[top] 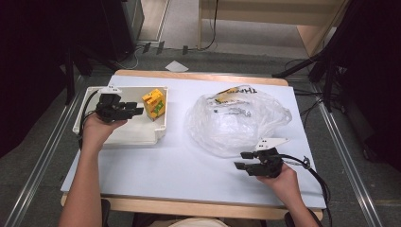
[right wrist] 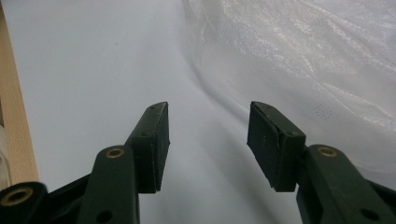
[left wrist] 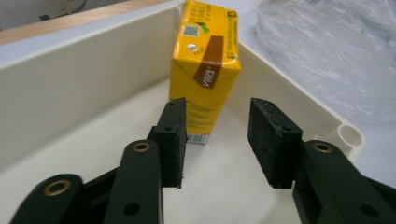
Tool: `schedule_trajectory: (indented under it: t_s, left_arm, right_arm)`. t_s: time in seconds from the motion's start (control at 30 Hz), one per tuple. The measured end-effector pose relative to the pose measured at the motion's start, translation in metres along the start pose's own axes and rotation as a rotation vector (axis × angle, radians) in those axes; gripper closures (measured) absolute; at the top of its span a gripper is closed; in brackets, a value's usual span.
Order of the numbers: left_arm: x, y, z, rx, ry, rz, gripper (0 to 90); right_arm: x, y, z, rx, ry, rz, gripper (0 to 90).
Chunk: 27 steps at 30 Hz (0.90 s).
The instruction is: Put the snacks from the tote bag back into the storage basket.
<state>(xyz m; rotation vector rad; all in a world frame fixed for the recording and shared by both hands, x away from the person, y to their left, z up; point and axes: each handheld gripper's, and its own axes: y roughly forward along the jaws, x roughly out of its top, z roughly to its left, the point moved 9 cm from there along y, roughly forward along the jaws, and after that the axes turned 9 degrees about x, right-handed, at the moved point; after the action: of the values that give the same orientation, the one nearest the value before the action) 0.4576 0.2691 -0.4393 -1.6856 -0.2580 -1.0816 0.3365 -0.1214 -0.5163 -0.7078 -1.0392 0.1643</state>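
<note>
High view: white table point(top: 179, 161). Cream tray point(top: 137, 135) at 9 o'clock; yellow drink carton point(top: 154, 103) upright in its far right corner, at 10 o'clock. Left gripper point(top: 135, 111) over the tray, tips just beside the carton, not touching. Crumpled clear plastic bag point(top: 236, 120) at 2 o'clock. Right gripper point(top: 242, 160) at 5 o'clock, near the bag's near edge.

Left gripper view: jaws released, nothing between them; carton point(left wrist: 205, 65) at 12 o'clock, brown label legible; tray wall point(left wrist: 84, 79) behind.

Right gripper view: jaws released over bare table point(right wrist: 93, 70); bag point(right wrist: 303, 51) at 1 o'clock; wooden table edge at 9 o'clock.
</note>
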Motion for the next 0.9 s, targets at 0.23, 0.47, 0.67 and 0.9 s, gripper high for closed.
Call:
schedule_trajectory:
  t_s: [0.23,0.47,0.67,0.9]
  left_arm:
    - [-0.006,-0.001,-0.005,0.008,0.001,-0.019,76.9]
    - [-0.006,0.006,-0.015,-0.015,0.006,-0.014,90.0]
    - [-0.008,0.014,-0.019,-0.015,0.004,-0.006,90.0]
    - [-0.012,0.023,-0.02,-0.02,0.009,0.002,90.0]
  right_arm:
    - [0.002,0.001,-0.002,0.002,-0.002,-0.004,50.3]
    - [0.003,0.002,-0.002,0.005,-0.01,-0.009,51.2]
    - [0.003,0.002,-0.002,0.004,-0.014,-0.006,51.8]
    - [0.003,0.003,-0.002,0.006,-0.017,-0.005,52.3]
